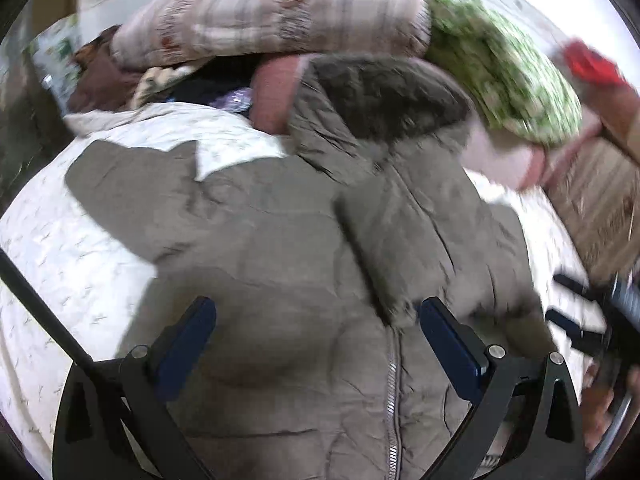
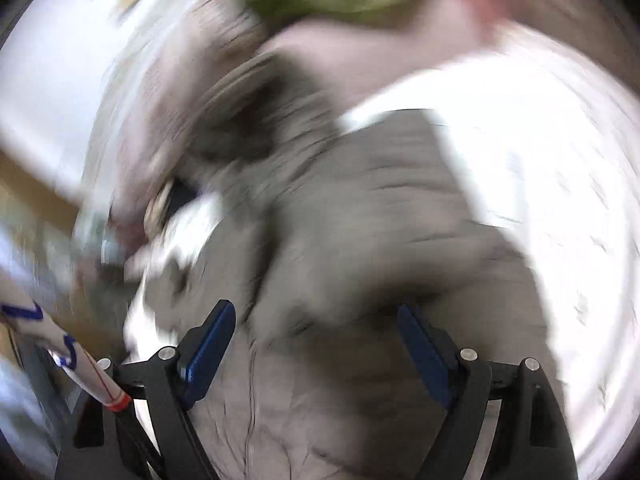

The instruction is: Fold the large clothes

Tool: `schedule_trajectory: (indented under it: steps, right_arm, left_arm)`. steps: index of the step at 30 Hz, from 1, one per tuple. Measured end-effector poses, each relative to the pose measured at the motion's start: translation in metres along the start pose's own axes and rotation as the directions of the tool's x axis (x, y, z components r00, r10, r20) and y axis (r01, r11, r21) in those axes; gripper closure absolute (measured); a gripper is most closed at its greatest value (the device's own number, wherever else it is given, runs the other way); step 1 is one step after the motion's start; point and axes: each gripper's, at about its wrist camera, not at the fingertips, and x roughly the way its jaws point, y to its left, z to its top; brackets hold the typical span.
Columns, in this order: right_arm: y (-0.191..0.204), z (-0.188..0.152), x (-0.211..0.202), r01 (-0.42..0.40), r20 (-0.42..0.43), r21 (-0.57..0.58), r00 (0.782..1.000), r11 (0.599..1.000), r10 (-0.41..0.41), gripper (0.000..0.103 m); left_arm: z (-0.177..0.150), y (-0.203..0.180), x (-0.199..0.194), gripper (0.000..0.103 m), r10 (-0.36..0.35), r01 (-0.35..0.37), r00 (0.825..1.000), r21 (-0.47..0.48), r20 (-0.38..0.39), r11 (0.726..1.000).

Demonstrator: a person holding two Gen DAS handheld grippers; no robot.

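Jacket (image 1: 280,248) spread beneath left claw (image 1: 316,332), right claw (image 2: 316,336) spread above it

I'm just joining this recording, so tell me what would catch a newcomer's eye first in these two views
A big olive-brown padded coat fills the middle of both views, spread zipper-up on a white bedspread, its dark fur-trimmed hood at the far end. Behind it bedding is heaped: a striped quilt on top and a green-patterned pillow to its right. Both the left gripper and right gripper are open above the coat; the right view is heavily blurred.
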Motion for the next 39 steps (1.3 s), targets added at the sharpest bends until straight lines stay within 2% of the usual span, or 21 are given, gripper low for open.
schedule_trajectory:
  steps: [2, 5, 9, 10, 12, 13, 16, 17, 19, 21, 22, 23, 24, 25, 29, 33, 34, 36, 37, 38, 39]
  right_arm:
    - [-0.030, 0.009, 0.008, -0.001, -0.030, 0.128, 1.000, 0.992, 0.005, 0.021]
    - [-0.051, 0.014, 0.026, -0.006, -0.075, 0.236, 0.997, 0.972, 0.024, 0.032]
    - [-0.060, 0.023, 0.035, -0.013, -0.079, 0.288, 0.996, 0.957, 0.037, 0.036]
    - [-0.059, 0.026, 0.036, -0.012, -0.080, 0.297, 0.996, 0.955, 0.038, 0.039]
    - [-0.062, 0.029, 0.036, -0.005, -0.092, 0.314, 0.995, 0.949, 0.036, 0.044]
    - [-0.064, 0.030, 0.035, 0.001, -0.097, 0.321, 0.995, 0.947, 0.032, 0.050]
    - [-0.074, 0.032, 0.031, 0.027, -0.126, 0.341, 0.992, 0.940, 0.017, 0.060]
    - [-0.074, 0.032, 0.032, 0.035, -0.134, 0.343, 0.991, 0.939, 0.012, 0.062]
    - [-0.076, 0.032, 0.031, 0.042, -0.142, 0.344, 0.990, 0.938, 0.007, 0.064]
    - [-0.072, 0.033, 0.034, 0.047, -0.155, 0.332, 0.988, 0.942, 0.005, 0.064]
    - [-0.071, 0.033, 0.034, 0.046, -0.157, 0.326, 0.988, 0.944, 0.006, 0.064]
    - [-0.071, 0.033, 0.034, 0.041, -0.157, 0.325, 0.987, 0.945, 0.012, 0.064]
    - [-0.070, 0.033, 0.035, 0.033, -0.154, 0.328, 0.988, 0.944, 0.019, 0.064]
    - [-0.070, 0.032, 0.036, 0.032, -0.154, 0.331, 0.988, 0.943, 0.021, 0.064]
    - [-0.070, 0.031, 0.039, 0.027, -0.153, 0.345, 0.988, 0.938, 0.028, 0.063]
    - [-0.063, 0.030, 0.043, 0.059, -0.159, 0.304, 0.987, 0.951, -0.011, 0.063]
    - [-0.061, 0.030, 0.043, 0.072, -0.160, 0.287, 0.987, 0.955, -0.026, 0.065]
    - [-0.054, 0.031, 0.045, 0.095, -0.159, 0.246, 0.986, 0.965, -0.057, 0.070]
    - [-0.052, 0.031, 0.045, 0.100, -0.160, 0.229, 0.985, 0.968, -0.064, 0.076]
    - [-0.049, 0.032, 0.044, 0.104, -0.155, 0.213, 0.985, 0.972, -0.072, 0.084]
    - [-0.047, 0.033, 0.042, 0.099, -0.142, 0.202, 0.987, 0.974, -0.071, 0.088]
  left_arm:
    - [-0.006, -0.016, 0.009, 0.001, -0.003, 0.004, 1.000, 0.033, -0.018, 0.999]
    - [-0.005, -0.042, 0.020, 0.001, 0.017, -0.015, 1.000, 0.082, -0.020, 0.997]
    - [0.009, -0.084, 0.033, 0.001, 0.014, -0.012, 1.000, 0.137, -0.016, 0.990]
    - [0.013, -0.100, 0.040, 0.001, 0.029, -0.026, 0.999, 0.175, -0.016, 0.984]
    - [0.016, -0.116, 0.049, 0.001, 0.031, -0.023, 0.999, 0.192, -0.035, 0.981]
    - [0.018, -0.126, 0.057, 0.001, 0.040, -0.030, 0.998, 0.199, -0.044, 0.980]
    - [0.023, -0.143, 0.075, 0.001, 0.129, -0.120, 0.991, 0.238, -0.021, 0.964]
    - [0.028, -0.146, 0.084, 0.002, 0.191, -0.185, 0.982, 0.255, 0.005, 0.949]
    - [0.037, -0.138, 0.091, 0.005, 0.258, -0.264, 0.965, 0.234, 0.054, 0.936]
    - [0.041, -0.124, 0.092, 0.026, 0.261, -0.261, 0.965, 0.207, 0.024, 0.943]
    - [0.042, -0.114, 0.090, 0.046, 0.224, -0.219, 0.975, 0.178, -0.008, 0.959]
    - [0.040, -0.101, 0.085, 0.060, 0.173, -0.167, 0.984, 0.141, -0.034, 0.976]
    - [0.040, -0.095, 0.082, 0.064, 0.158, -0.152, 0.986, 0.124, -0.042, 0.981]
    - [0.037, -0.087, 0.075, 0.067, 0.146, -0.140, 0.988, 0.099, -0.046, 0.985]
    - [0.029, -0.047, 0.054, 0.067, 0.093, -0.093, 0.995, -0.003, -0.032, 0.996]
    - [0.024, -0.014, 0.069, 0.069, 0.093, -0.099, 0.991, -0.071, -0.093, 0.993]
    - [0.021, -0.007, 0.074, 0.075, 0.082, -0.091, 0.991, -0.086, -0.108, 0.992]
    - [0.019, 0.009, 0.086, 0.082, 0.056, -0.074, 0.989, -0.127, -0.139, 0.989]
    - [0.019, 0.018, 0.090, 0.085, 0.034, -0.058, 0.988, -0.152, -0.153, 0.987]
    - [0.022, 0.026, 0.088, 0.087, -0.003, -0.022, 0.991, -0.175, -0.136, 0.984]
    - [0.026, 0.030, 0.084, 0.087, -0.010, -0.009, 0.994, -0.173, -0.110, 0.985]
